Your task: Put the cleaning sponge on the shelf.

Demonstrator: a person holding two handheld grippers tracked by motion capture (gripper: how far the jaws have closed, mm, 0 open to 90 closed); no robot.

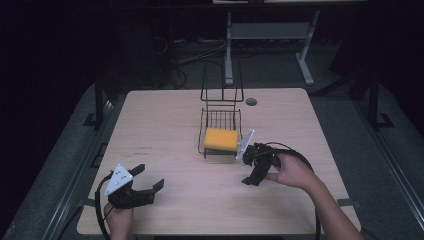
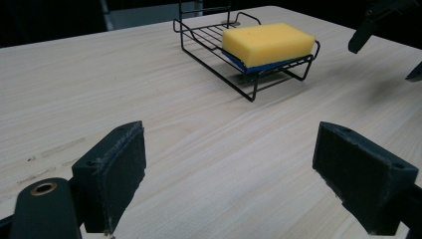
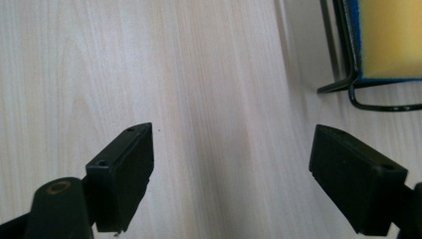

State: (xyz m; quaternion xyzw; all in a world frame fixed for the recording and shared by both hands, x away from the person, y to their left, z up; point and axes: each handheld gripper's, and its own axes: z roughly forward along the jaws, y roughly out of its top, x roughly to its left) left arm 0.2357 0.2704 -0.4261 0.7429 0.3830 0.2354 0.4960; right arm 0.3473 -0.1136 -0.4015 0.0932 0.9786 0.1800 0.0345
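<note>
Taking the wire rack [image 1: 220, 131] at the middle of the table [image 1: 165, 120] as the landmark, the left gripper [image 1: 148, 180] sits well apart from it, toward the near-left corner, held in the person's left hand [image 1: 120, 219]. Its jaws stand wide apart with nothing between them, hovering over bare wood. In the left gripper view the left gripper [image 2: 229, 172] points toward the rack [image 2: 209, 42], which lies ahead and slightly right, clear of both pads.

The rack is a low black wire basket with a tall wire back on its far side. A yellow sponge [image 1: 220, 138] with a blue underside lies flat in the basket's near part, its long side across the rack. In the left gripper view the sponge [image 2: 268, 42] overhangs nothing and rests on the wires.

Just right of the rack's near-right corner is the right gripper [image 1: 255, 172], held in the right hand [image 1: 292, 171], its grey plate close beside the rack's rim. In the right gripper view the right gripper [image 3: 231, 174] has its jaws spread wide and empty over the table, and the rack's corner [image 3: 348, 74] with the sponge [image 3: 390, 37] lies ahead and to the right, outside the jaws.
</note>
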